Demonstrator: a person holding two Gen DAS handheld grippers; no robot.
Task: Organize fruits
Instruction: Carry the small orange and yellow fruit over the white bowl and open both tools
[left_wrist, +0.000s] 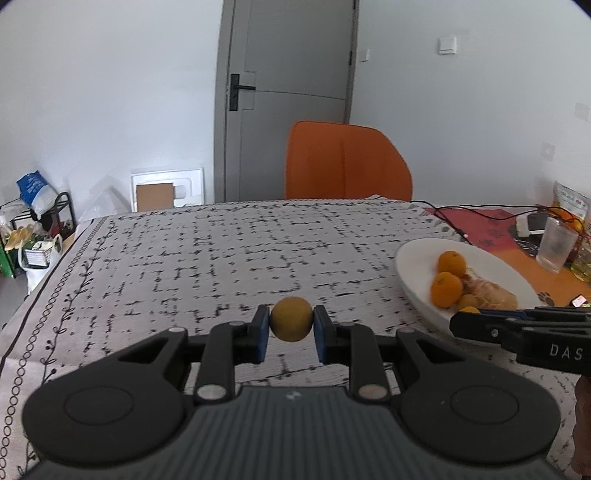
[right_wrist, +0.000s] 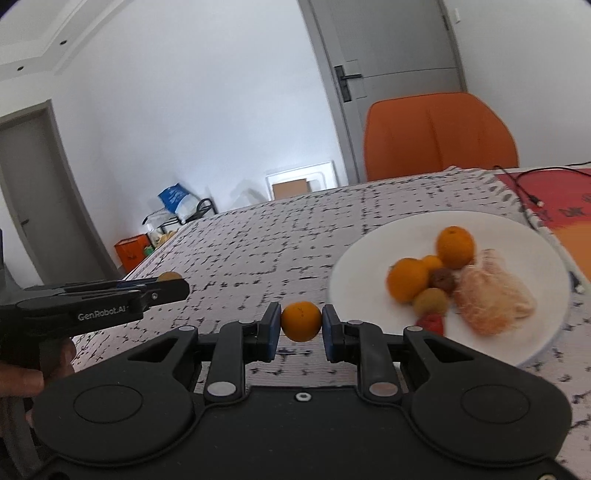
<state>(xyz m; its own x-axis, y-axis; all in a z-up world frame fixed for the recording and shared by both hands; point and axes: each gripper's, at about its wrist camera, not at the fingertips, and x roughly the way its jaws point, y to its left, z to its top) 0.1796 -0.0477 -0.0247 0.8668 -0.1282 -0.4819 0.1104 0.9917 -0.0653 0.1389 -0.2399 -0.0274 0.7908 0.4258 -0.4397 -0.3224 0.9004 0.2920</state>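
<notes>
My left gripper (left_wrist: 291, 328) is shut on a dull yellow-brown round fruit (left_wrist: 291, 319), held above the patterned tablecloth. My right gripper (right_wrist: 301, 326) is shut on a small orange (right_wrist: 301, 321), held just left of the white plate (right_wrist: 369, 251). The plate holds two oranges (right_wrist: 455, 246), a smaller orange, a yellow-green fruit (right_wrist: 430, 301), a brown fruit (right_wrist: 443, 279), a red piece (right_wrist: 430, 323) and a peeled pomelo-like piece (right_wrist: 495, 295). In the left wrist view the plate (left_wrist: 413, 258) is at the right, with the right gripper (left_wrist: 480, 319) over its near rim. The left gripper (right_wrist: 162, 288) shows at the left of the right wrist view.
An orange chair (left_wrist: 347, 160) stands behind the table's far edge. At the far right of the table are a black cable (left_wrist: 461, 214), a clear cup (left_wrist: 556, 243), a snack bag (left_wrist: 570, 201) and a red mat (left_wrist: 480, 221). Clutter sits on the floor at left.
</notes>
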